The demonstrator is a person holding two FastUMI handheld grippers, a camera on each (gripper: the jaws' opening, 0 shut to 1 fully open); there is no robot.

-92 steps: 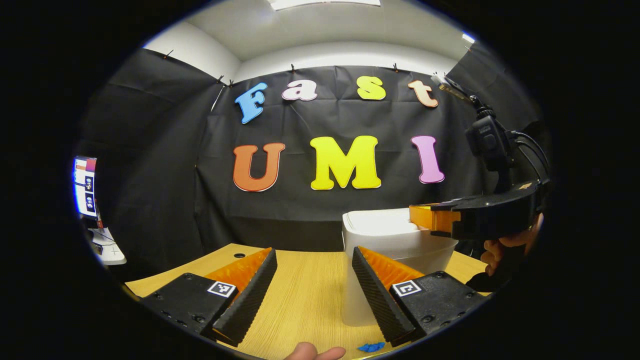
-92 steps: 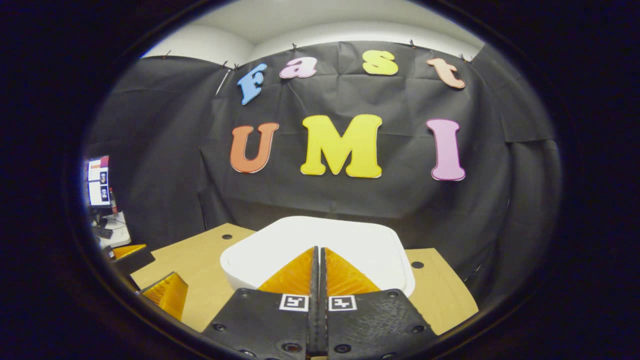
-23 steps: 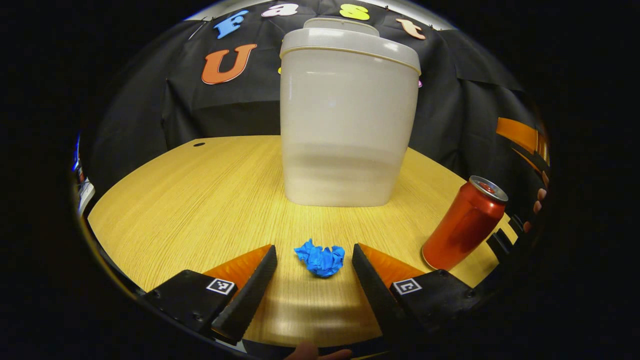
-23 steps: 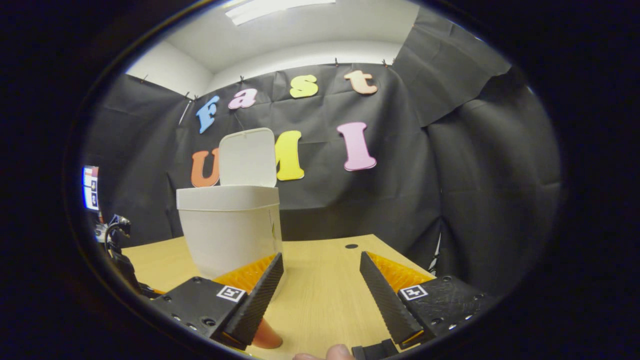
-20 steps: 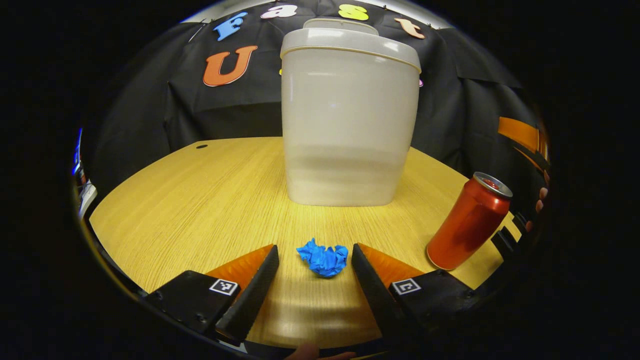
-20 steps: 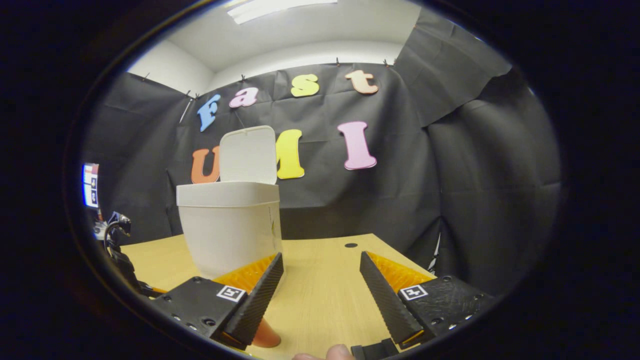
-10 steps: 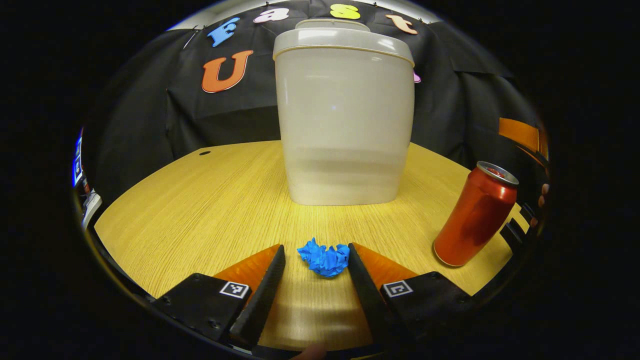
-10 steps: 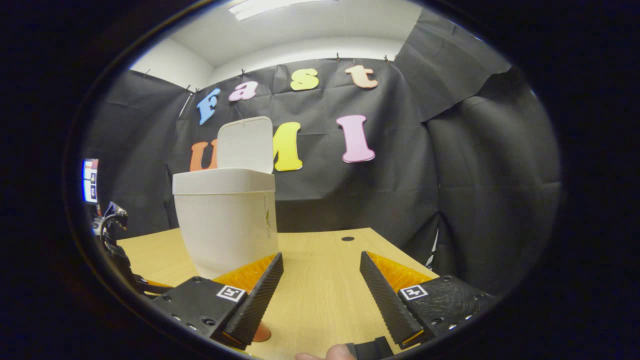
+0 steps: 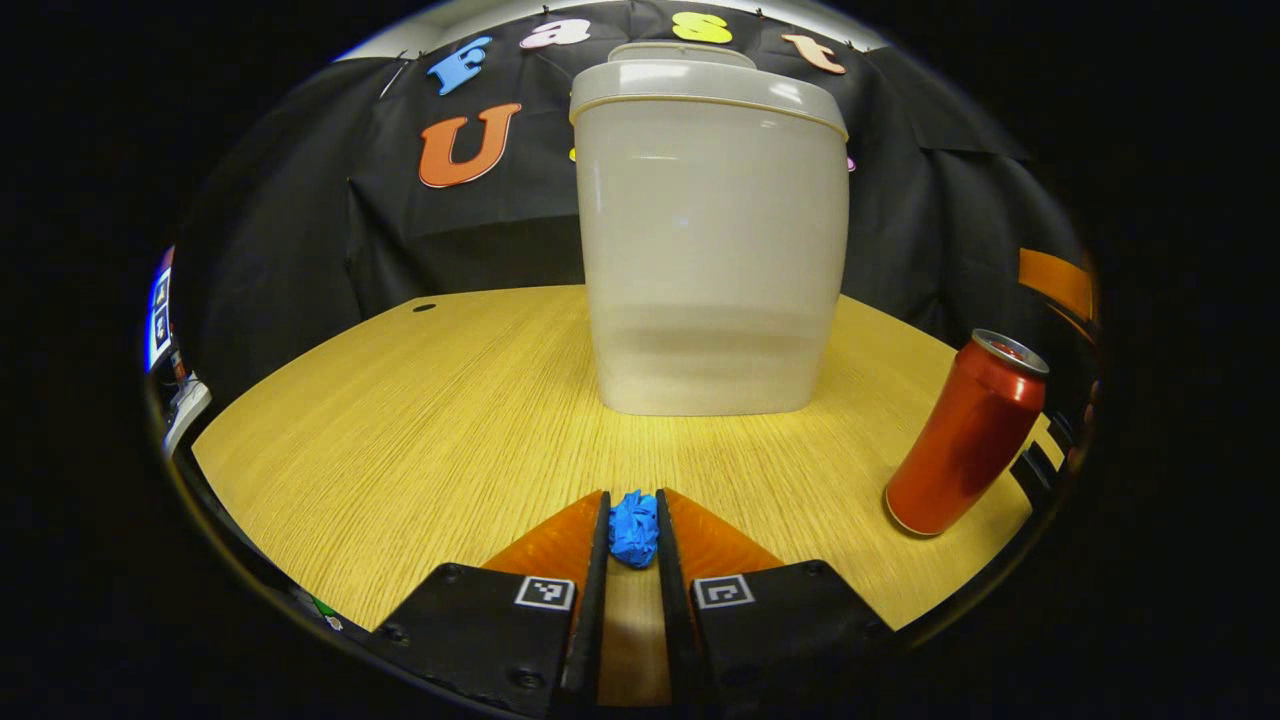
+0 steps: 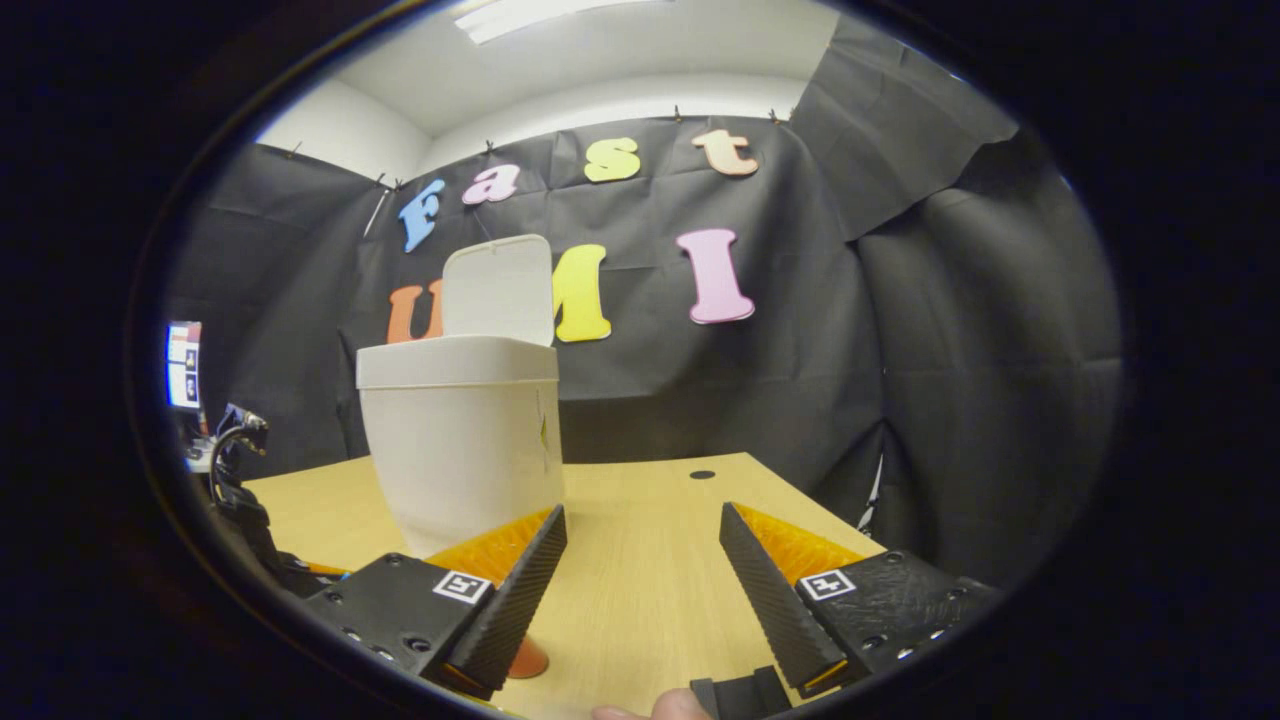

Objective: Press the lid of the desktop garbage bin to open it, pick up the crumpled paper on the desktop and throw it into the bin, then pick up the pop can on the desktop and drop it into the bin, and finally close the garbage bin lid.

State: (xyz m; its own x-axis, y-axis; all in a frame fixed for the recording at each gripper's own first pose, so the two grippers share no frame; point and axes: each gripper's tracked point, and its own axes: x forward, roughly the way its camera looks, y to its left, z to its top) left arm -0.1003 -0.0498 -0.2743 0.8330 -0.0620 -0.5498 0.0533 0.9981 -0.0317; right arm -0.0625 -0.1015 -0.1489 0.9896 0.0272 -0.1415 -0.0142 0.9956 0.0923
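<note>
Right gripper view: pop can (image 10: 527, 660) mostly hidden behind right gripper (image 10: 640, 570).

right tool (image 10: 640, 570) hides most of pop can (image 10: 527, 660).

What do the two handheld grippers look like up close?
Each of the left gripper and right gripper has a black body with visible screw heads, carries a small square black-and-white marker near each finger base, and tapers into wedge-shaped fingers; the right's inner faces are ridged.

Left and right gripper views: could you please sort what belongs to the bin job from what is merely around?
Job: garbage bin, its raised lid, crumpled paper in left gripper, pop can, right gripper.
Around: table, monitor.
</note>
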